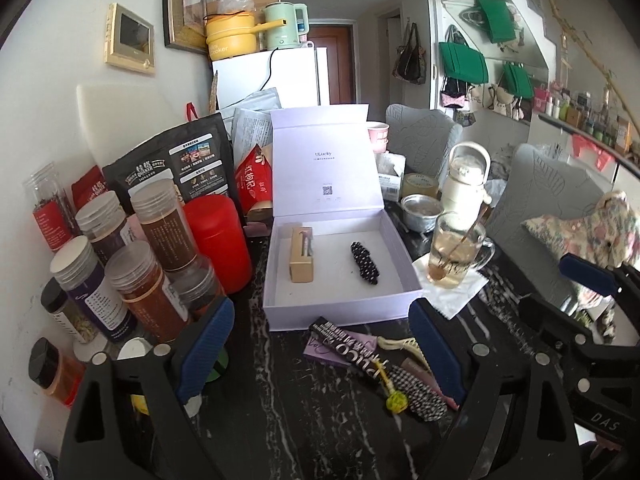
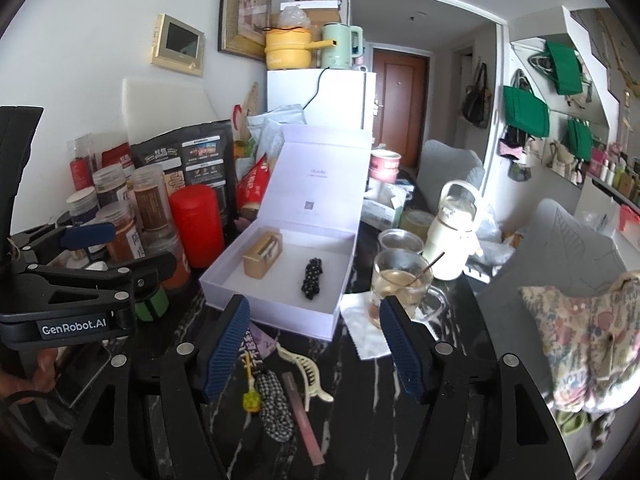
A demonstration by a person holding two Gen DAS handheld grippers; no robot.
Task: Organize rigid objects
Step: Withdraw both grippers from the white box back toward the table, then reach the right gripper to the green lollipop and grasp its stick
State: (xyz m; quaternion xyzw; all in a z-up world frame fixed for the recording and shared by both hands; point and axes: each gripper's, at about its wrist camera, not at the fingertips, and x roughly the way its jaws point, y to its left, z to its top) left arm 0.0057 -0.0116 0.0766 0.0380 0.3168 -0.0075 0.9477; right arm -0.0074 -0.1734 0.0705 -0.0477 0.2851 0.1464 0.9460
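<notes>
Your lilac box sits open just past your left claw, lid up. Inside lie a tan little box and a black beaded clip, apart. Between the pads: cream claw clip, checkered clip, black "PUCO" carton.

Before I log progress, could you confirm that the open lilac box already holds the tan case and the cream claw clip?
Not quite: beside the tan case, the lilac box holds a black beaded hair clip. The cream claw clip still lies on the table in front, as the left wrist view shows.
</notes>
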